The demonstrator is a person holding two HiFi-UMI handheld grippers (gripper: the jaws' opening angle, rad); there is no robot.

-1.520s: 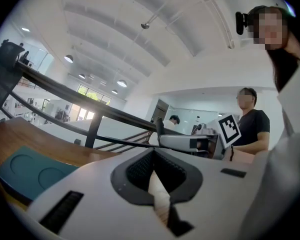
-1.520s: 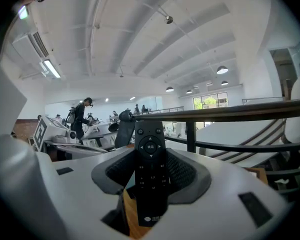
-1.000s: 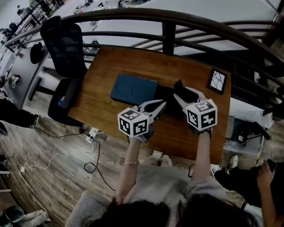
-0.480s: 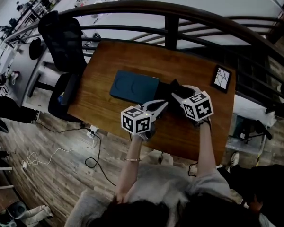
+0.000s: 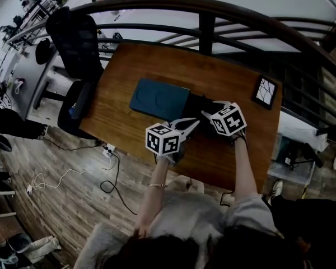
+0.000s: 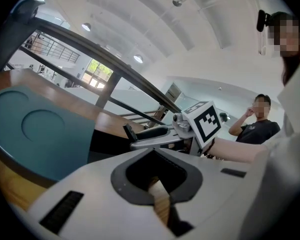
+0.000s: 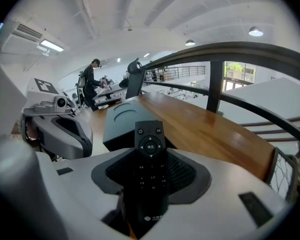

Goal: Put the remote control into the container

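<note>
Since the remote control (image 7: 150,151) looks light, stiff and smooth-cased (likely to slip), the right gripper (image 7: 150,181) has its fingers clamped across its lower body, above the desk (image 7: 210,129) near the teal-topped container (image 7: 121,118); the left gripper (image 6: 157,196) has its fingers together, empty.

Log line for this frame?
right claw: shut on remote control | left claw: shut, empty | remote control not yet in teal box

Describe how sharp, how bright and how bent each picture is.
Head view: even light, table sharp, railing bent into an arc. Left gripper view: dark fisheye corners, container stretched at the edge, mosaic over two faces. Right gripper view: remote sharp enough to show its buttons, ceiling lamp blown out.
</note>
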